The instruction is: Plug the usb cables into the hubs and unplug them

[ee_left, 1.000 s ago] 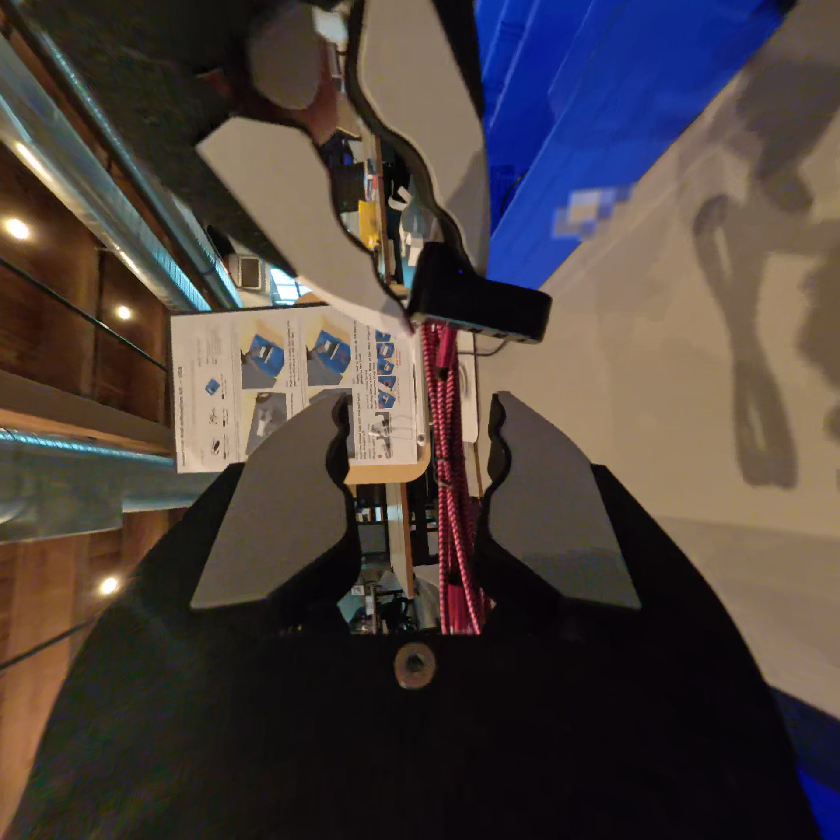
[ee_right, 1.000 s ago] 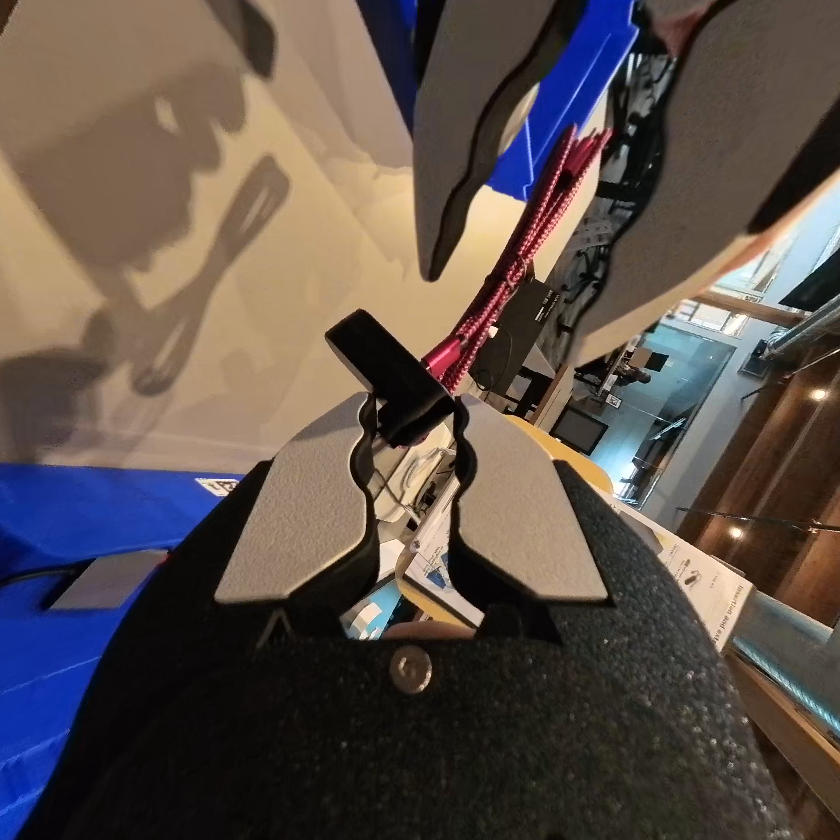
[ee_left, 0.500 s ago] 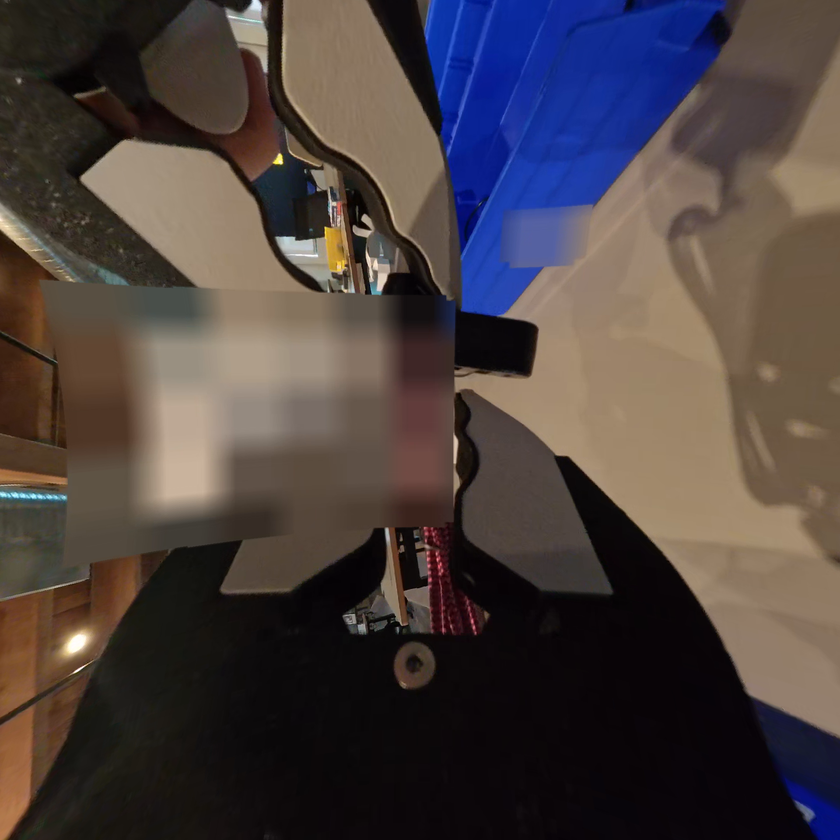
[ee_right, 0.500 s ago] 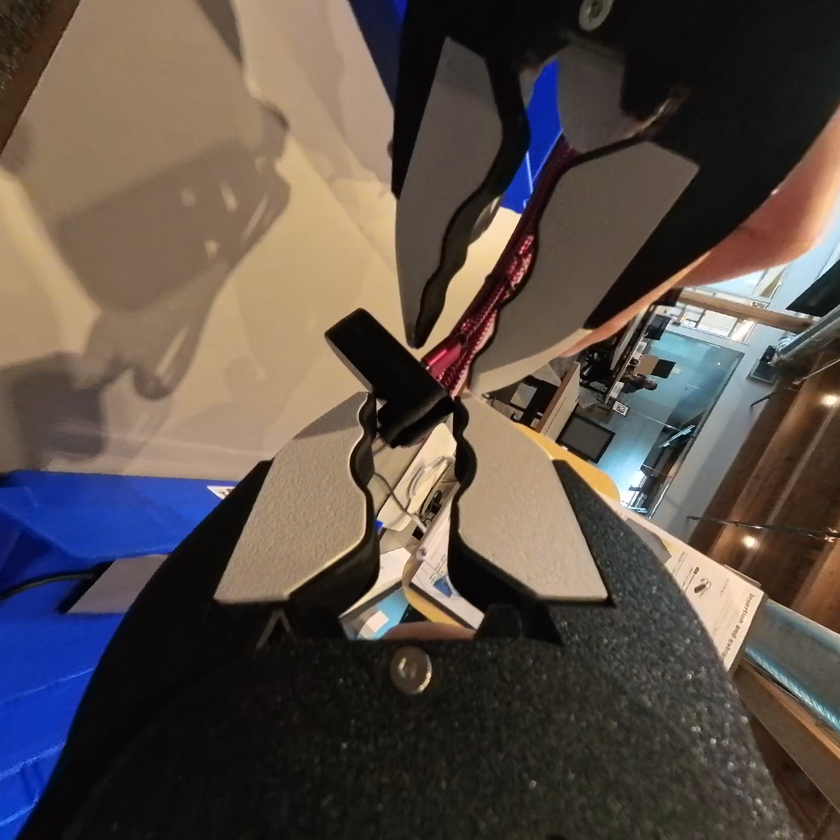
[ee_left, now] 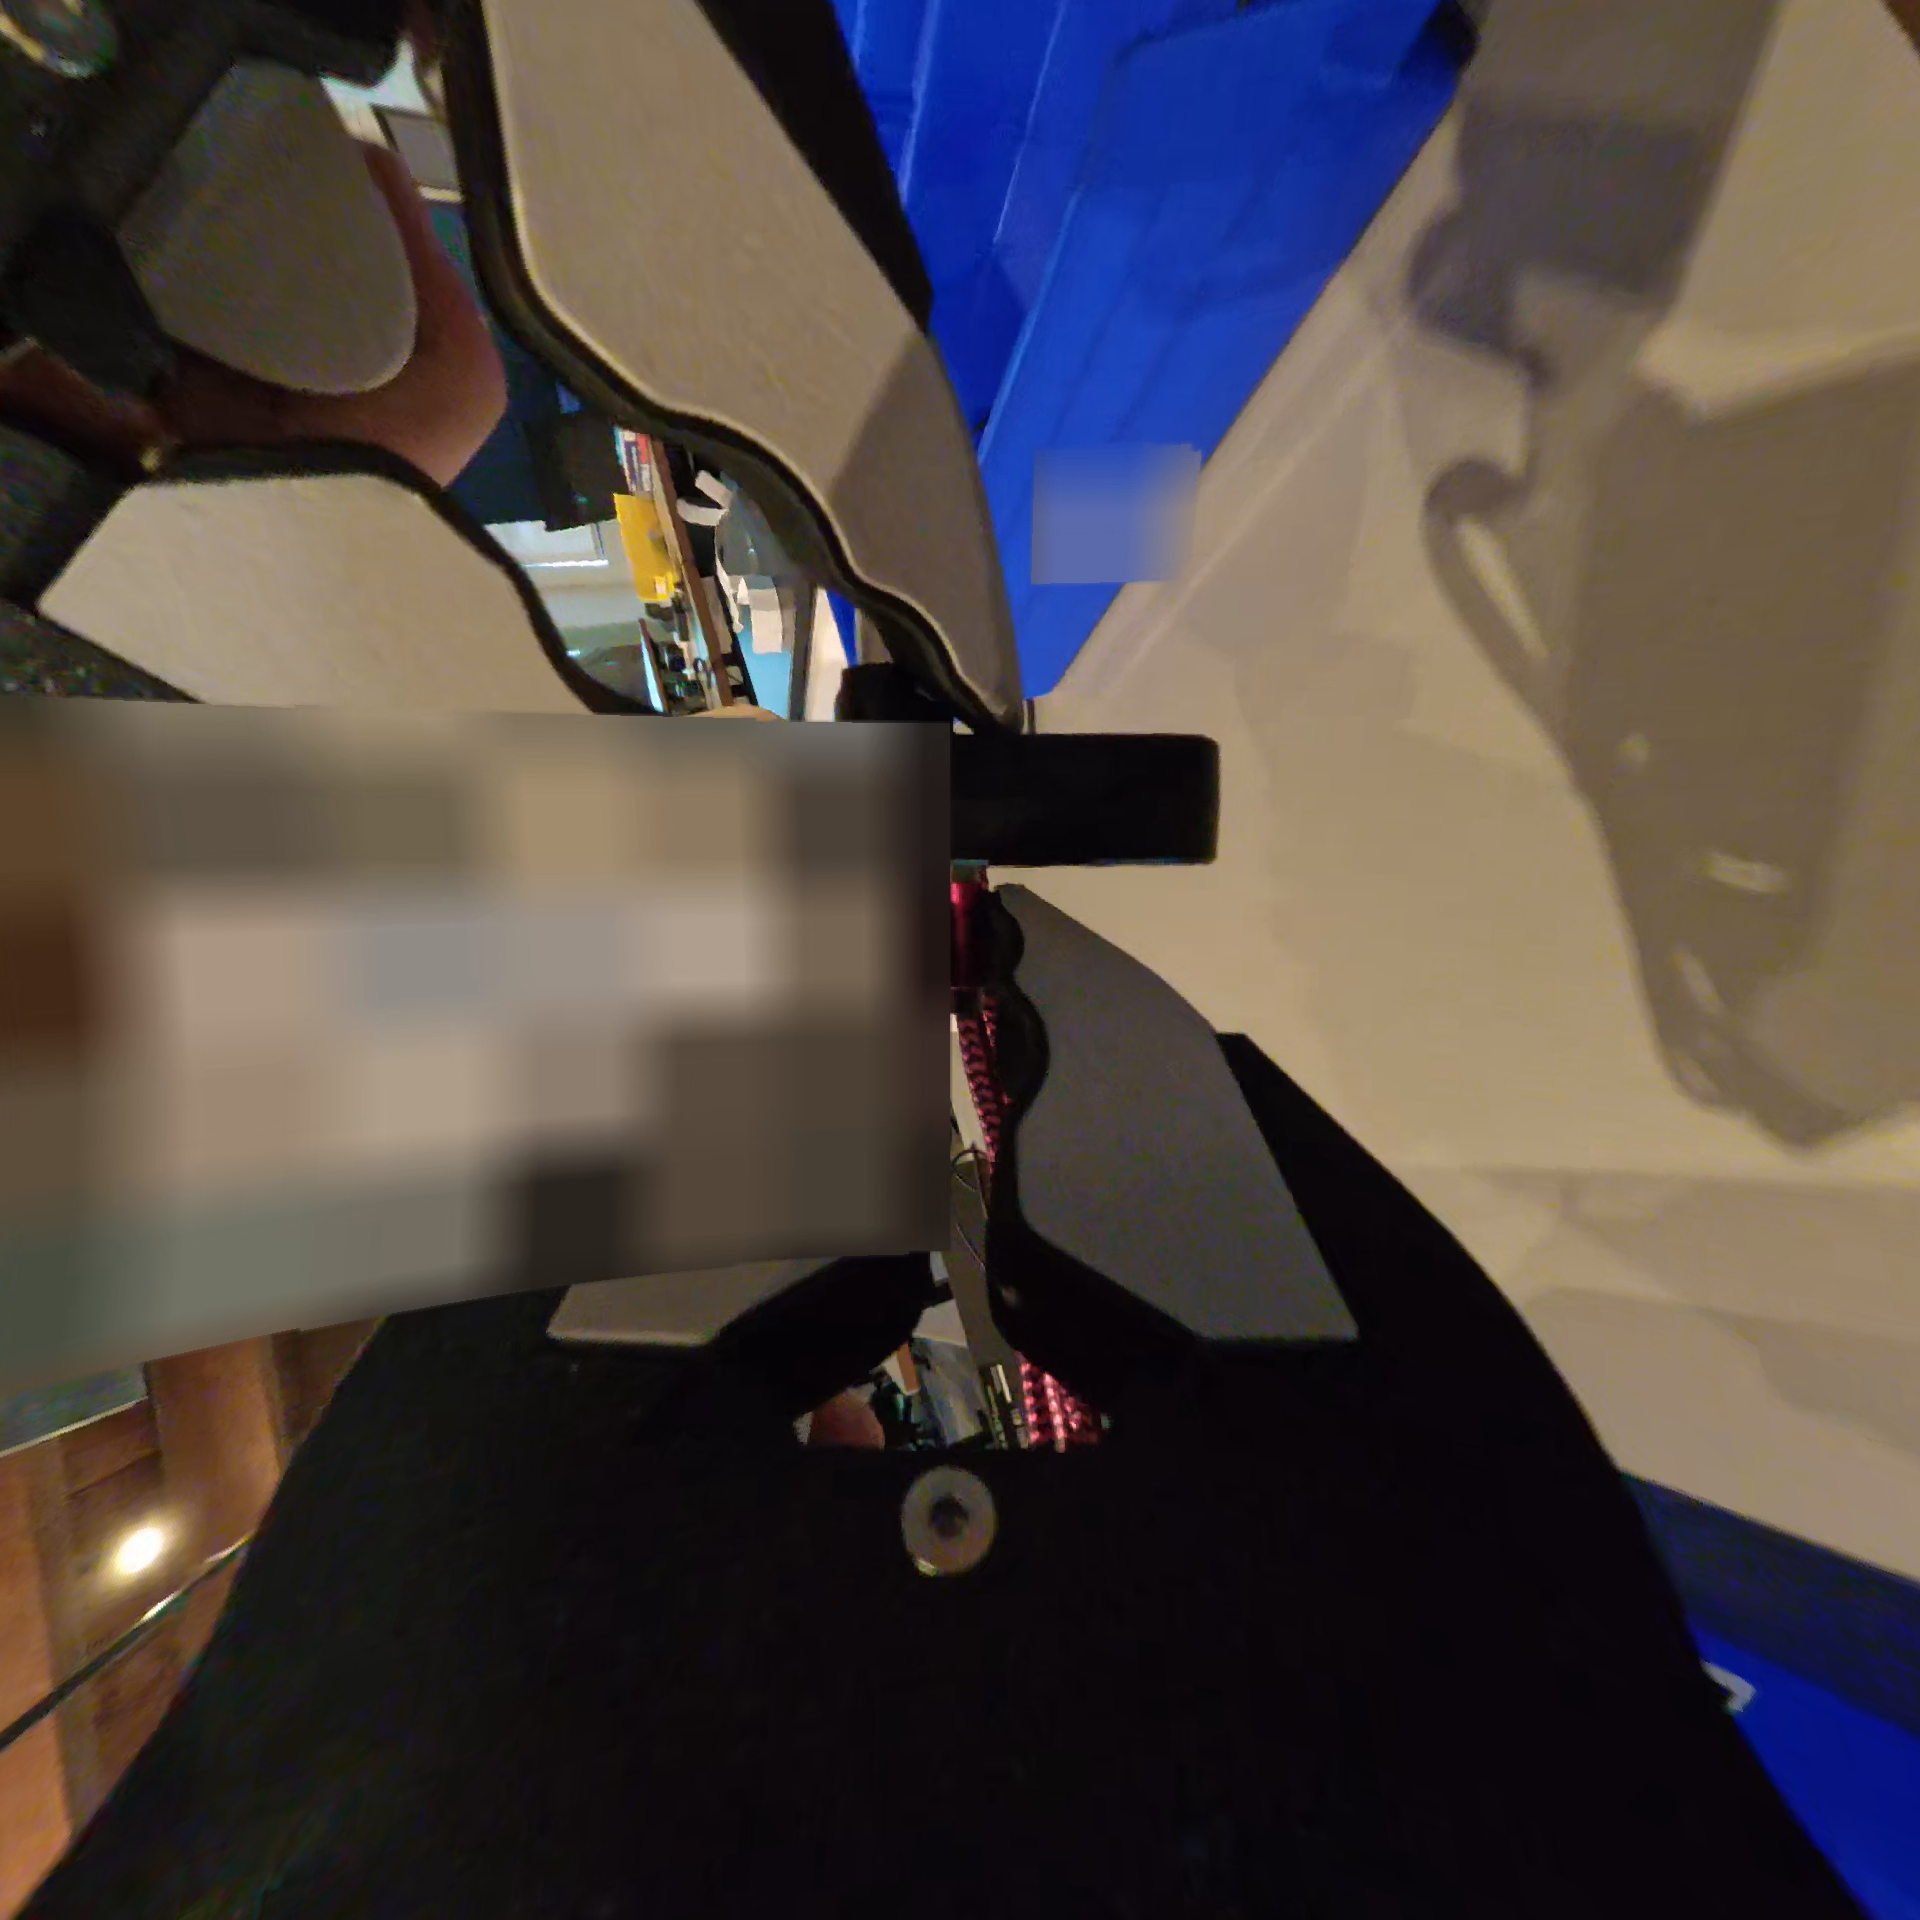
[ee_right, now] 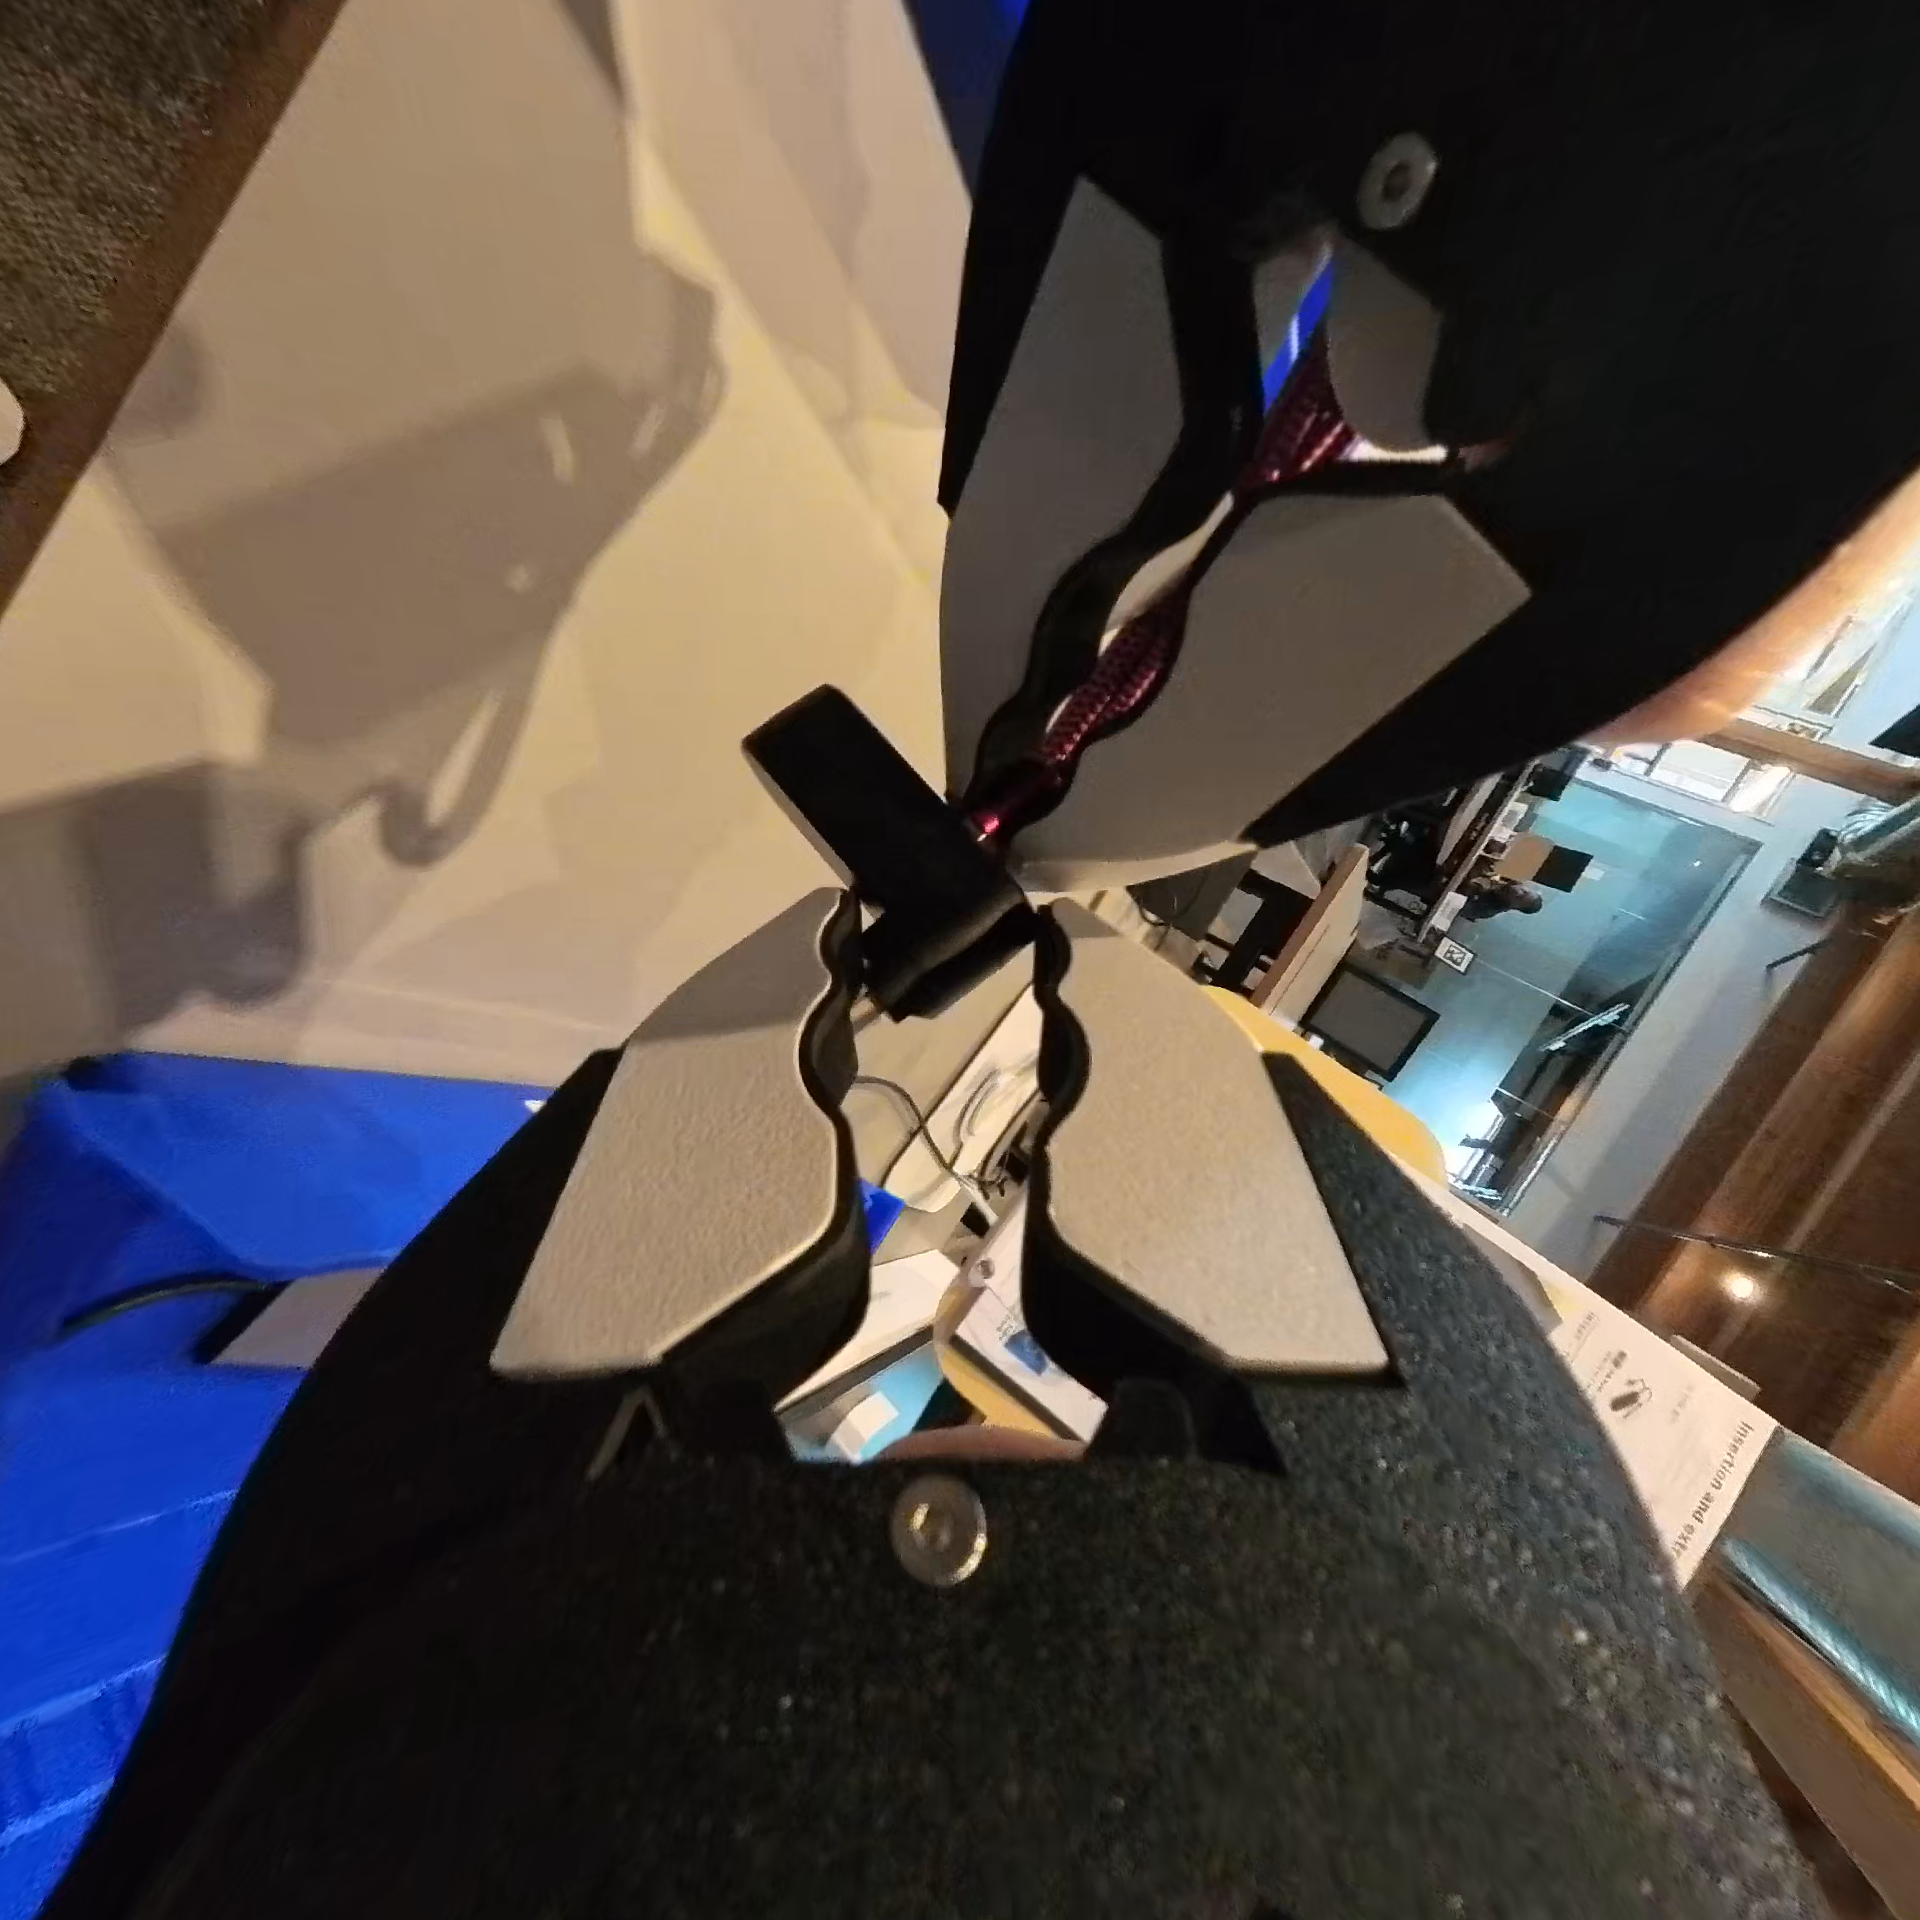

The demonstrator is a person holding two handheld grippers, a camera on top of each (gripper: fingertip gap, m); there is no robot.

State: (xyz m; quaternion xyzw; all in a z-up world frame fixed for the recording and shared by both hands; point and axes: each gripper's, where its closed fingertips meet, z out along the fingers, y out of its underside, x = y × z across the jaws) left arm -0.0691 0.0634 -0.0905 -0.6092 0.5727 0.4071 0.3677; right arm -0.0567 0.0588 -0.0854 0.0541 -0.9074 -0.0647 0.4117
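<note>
My right gripper (ee_right: 940, 920) is shut on one end of a small black USB hub (ee_right: 883, 821) and holds it in the air above the beige table (ee_right: 468, 364). Red braided USB cables (ee_right: 1112, 665) run from the hub's side. My left gripper (ee_right: 1006, 831) comes in from the top and is shut on the red cable's plug right at the hub. In the left wrist view the hub (ee_left: 1091, 800) sits just beyond my right finger (ee_left: 1132, 1122), with the red cable (ee_left: 979, 1039) beside that finger. A blurred patch hides my left finger there. The right gripper's fingers (ee_left: 748, 312) reach down from the top.
Blue bins (ee_left: 1091, 260) stand along the table's far side. A blue surface (ee_right: 156, 1351) with a flat grey block (ee_right: 281, 1320) lies at lower left. A printed sheet (ee_right: 1662, 1434), a metal duct and wood panelling are at the right. Only a small space, under 4 cm, lies between the two pairs of fingers.
My left gripper has moved in to the hub and closed on the red cable's plug. My right gripper has kept hold of the hub, nearly still.
</note>
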